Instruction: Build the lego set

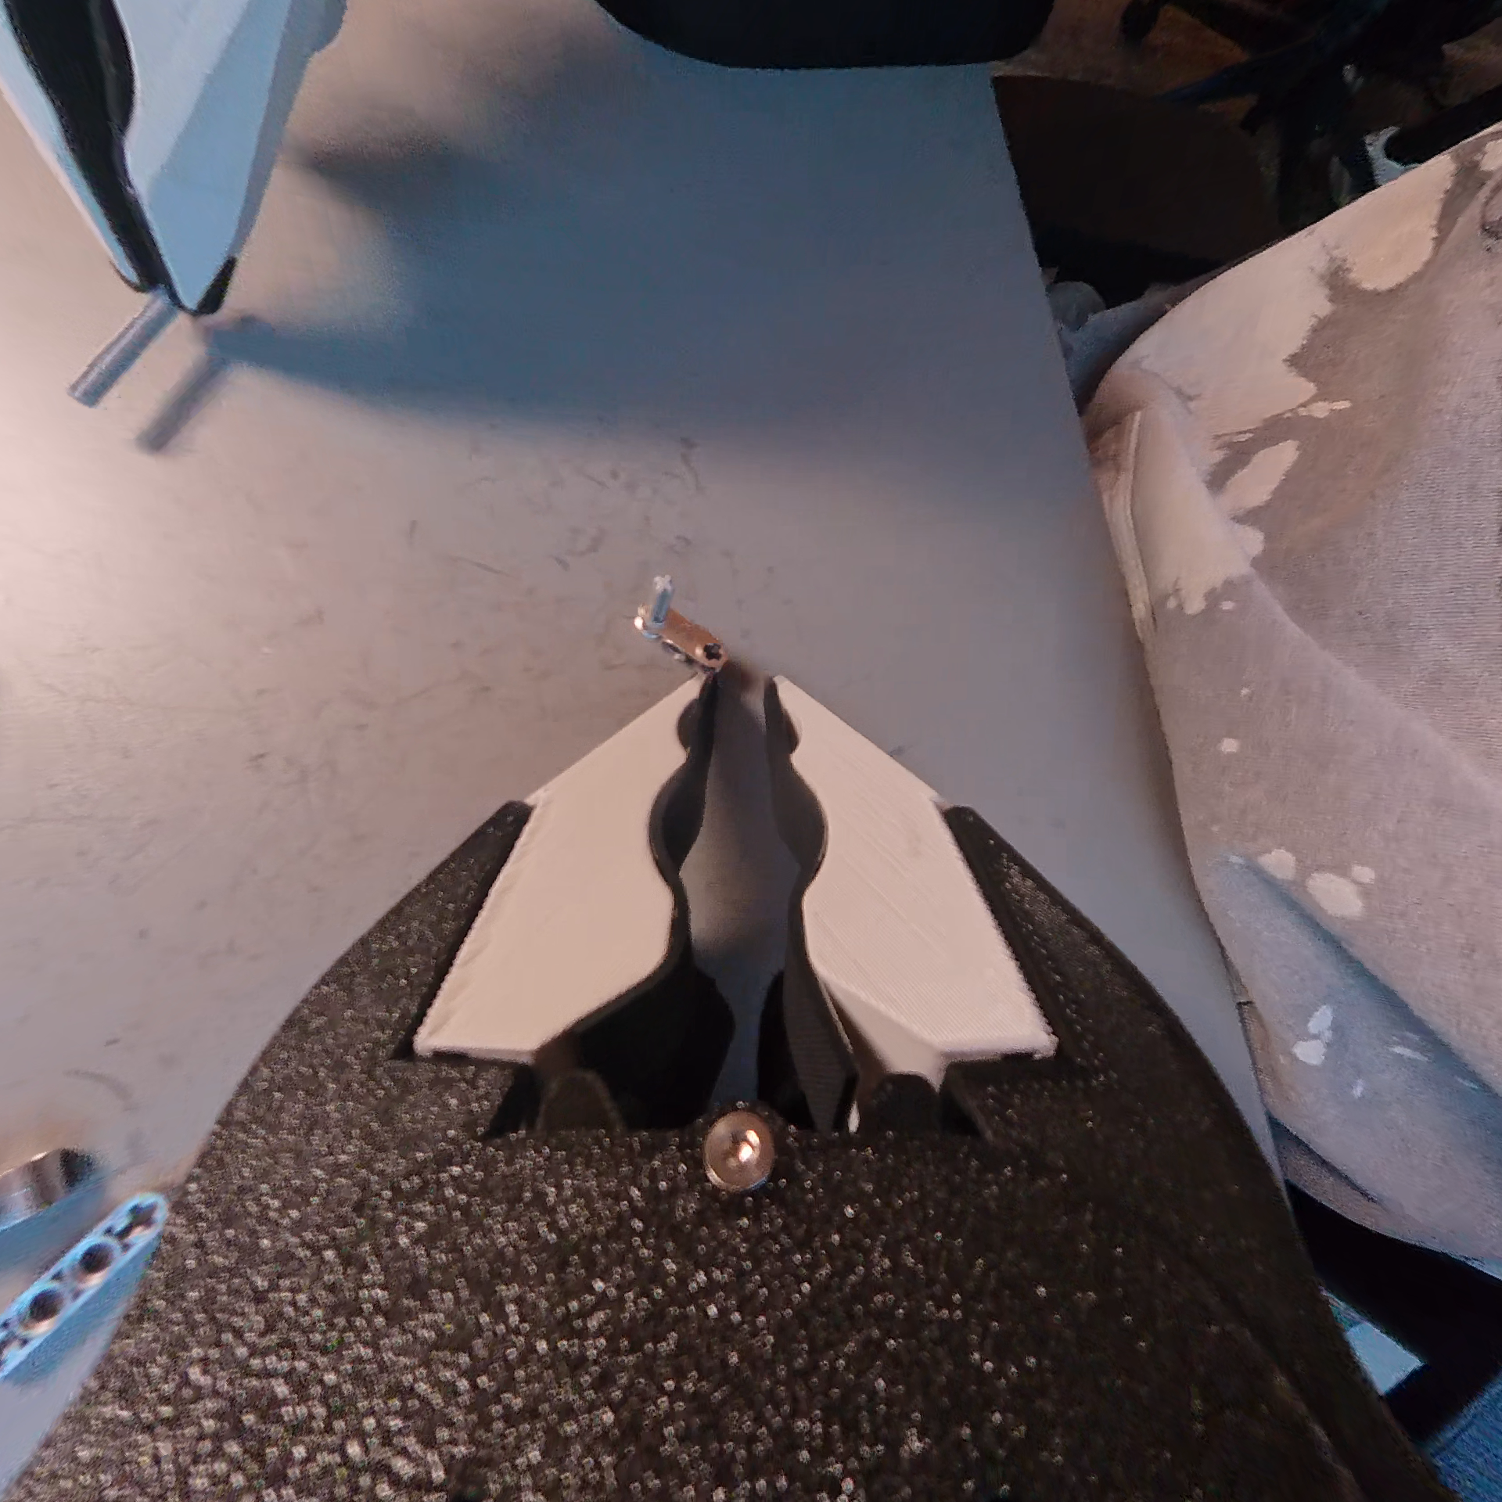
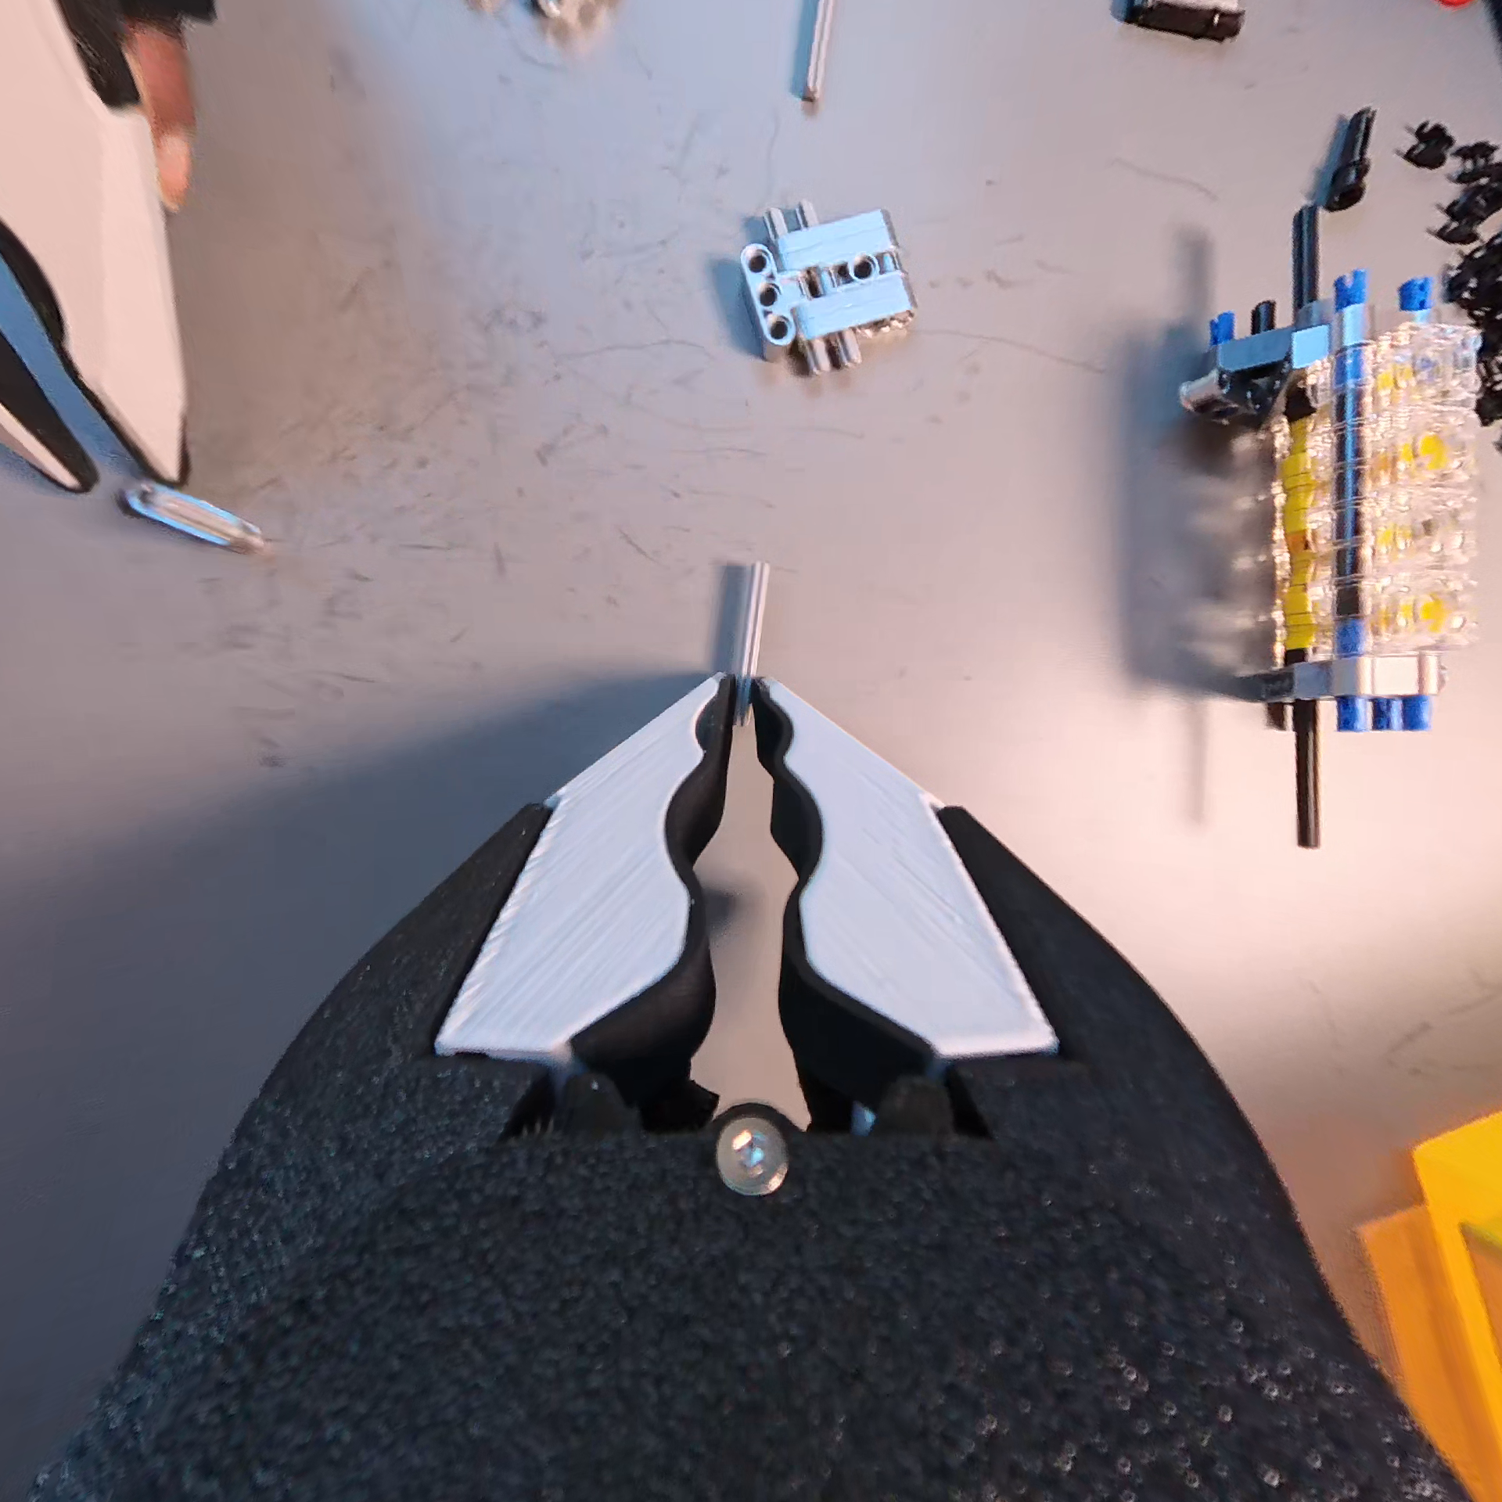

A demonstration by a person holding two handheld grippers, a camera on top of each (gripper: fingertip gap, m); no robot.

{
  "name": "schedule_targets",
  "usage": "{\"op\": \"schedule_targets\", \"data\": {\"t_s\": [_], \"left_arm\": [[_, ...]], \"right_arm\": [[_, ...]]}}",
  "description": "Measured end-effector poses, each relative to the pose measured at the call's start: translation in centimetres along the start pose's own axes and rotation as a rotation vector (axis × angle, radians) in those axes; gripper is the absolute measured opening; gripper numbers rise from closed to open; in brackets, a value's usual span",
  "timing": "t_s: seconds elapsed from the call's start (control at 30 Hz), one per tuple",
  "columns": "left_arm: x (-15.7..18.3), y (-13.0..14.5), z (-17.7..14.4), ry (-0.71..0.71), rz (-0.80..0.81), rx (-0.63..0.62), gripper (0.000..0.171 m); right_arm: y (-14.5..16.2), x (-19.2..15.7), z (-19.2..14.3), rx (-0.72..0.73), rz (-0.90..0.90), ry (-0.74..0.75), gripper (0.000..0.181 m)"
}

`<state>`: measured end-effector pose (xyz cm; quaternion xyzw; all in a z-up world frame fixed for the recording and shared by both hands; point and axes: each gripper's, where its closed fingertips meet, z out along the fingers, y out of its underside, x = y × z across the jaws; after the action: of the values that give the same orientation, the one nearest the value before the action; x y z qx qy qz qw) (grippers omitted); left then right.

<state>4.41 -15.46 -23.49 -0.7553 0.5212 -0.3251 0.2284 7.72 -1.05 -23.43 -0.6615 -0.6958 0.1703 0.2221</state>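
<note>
Claws [image 1: 735, 679] over scuffed grey tabletop [image 1: 488, 504]

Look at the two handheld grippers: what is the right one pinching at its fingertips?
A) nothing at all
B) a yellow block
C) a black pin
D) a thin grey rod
D: in the right wrist view the right gripper has its fingertips closed on a thin grey rod that sticks out past them over the grey table; the left wrist view shows it gripped likewise.
</note>
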Motion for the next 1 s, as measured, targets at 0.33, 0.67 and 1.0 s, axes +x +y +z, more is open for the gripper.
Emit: {"op": "schedule_targets", "data": {"t_s": [0.33,0.67,1.0], "left_arm": [[2.1,-0.5,1.1,0.089,0.022,0.002,0.015],[-1.7,-0.4,-1.3,-0.107,0.126,0.039,0.016],[-2.1,-2.1,0.5,-0.057,0.356,0.027,0.039]], "right_arm": [[0.3,-11.5,-3.6,0.055,-0.058,-0.251,0.002],[1.4,-13.6,-2.8,0.047,-0.028,-0.235,0.002],[1.5,-13.7,-3.3,0.095,-0.032,-0.227,0.002]]}}
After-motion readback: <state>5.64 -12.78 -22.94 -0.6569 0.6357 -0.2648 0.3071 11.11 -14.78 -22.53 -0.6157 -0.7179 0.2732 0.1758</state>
